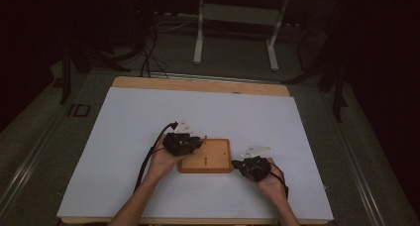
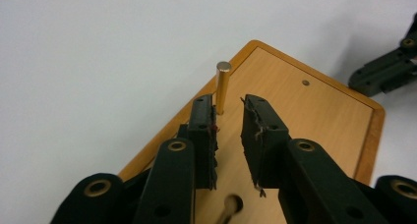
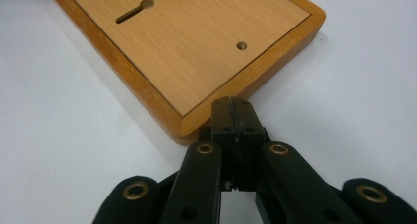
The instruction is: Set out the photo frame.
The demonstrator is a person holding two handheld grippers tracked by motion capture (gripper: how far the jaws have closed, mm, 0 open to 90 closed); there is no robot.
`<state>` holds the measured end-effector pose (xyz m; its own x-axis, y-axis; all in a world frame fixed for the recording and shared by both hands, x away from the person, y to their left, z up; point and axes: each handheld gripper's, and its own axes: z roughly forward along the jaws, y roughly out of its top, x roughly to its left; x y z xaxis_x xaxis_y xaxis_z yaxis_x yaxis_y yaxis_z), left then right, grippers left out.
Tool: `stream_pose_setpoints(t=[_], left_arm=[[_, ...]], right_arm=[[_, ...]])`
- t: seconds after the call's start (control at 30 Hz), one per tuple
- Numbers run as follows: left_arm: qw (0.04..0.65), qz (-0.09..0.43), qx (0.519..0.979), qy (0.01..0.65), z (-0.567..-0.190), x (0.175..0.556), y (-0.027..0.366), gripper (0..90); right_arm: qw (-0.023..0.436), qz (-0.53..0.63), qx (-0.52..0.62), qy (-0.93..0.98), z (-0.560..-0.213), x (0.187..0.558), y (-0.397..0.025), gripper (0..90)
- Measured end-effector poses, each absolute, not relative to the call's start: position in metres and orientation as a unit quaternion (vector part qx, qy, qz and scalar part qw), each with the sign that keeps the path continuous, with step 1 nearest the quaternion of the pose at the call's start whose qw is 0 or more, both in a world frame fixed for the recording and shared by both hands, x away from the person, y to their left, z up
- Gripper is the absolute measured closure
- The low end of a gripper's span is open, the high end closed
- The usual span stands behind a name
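Note:
A flat wooden board (image 1: 213, 156) lies on the white sheet near the table's front. A brass pin (image 2: 222, 86) stands upright in a hole near the board's edge. My left gripper (image 2: 228, 103) is open over the board, and the pin rises just beyond the tip of its left jaw, outside the gap. The board (image 3: 196, 42) has a keyhole slot (image 3: 135, 10) and a small round hole (image 3: 241, 45). My right gripper (image 3: 231, 103) is shut with nothing in it, its tips against the board's near corner. In the high view the left gripper (image 1: 183, 142) is at the board's left end and the right gripper (image 1: 252, 166) at its right front corner.
The white sheet (image 1: 148, 117) covers most of the wooden table (image 1: 198, 83). Beyond the table stand a white metal frame (image 1: 237, 28) and cables on a dark floor. The other gripper (image 2: 388, 71) shows past the board's far end in the left gripper view.

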<state>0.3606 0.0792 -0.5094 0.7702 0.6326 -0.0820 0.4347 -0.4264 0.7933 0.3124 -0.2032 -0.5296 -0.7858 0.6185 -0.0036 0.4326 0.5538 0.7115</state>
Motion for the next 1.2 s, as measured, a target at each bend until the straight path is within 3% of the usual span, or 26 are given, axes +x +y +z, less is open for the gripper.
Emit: stream_pose_setpoints(t=[0.47,0.6,0.9,1.2], left_arm=[[0.44,0.102,0.829,0.33,-0.514,0.376,0.062,81.4],[0.443,0.104,0.828,0.328,-0.515,0.376,0.062,82.0],[0.446,0.097,0.828,0.326,-0.517,0.38,0.064,83.7],[0.437,0.061,0.834,0.33,-0.514,0.388,0.067,83.8]], right_arm=[[0.103,0.365,0.298,0.876,-0.529,0.307,-0.207,90.0],[0.078,0.387,0.293,0.871,-0.527,0.304,-0.209,90.0],[0.078,0.389,0.284,0.873,-0.526,0.302,-0.209,90.0],[0.075,0.397,0.272,0.873,-0.527,0.302,-0.208,56.9]])
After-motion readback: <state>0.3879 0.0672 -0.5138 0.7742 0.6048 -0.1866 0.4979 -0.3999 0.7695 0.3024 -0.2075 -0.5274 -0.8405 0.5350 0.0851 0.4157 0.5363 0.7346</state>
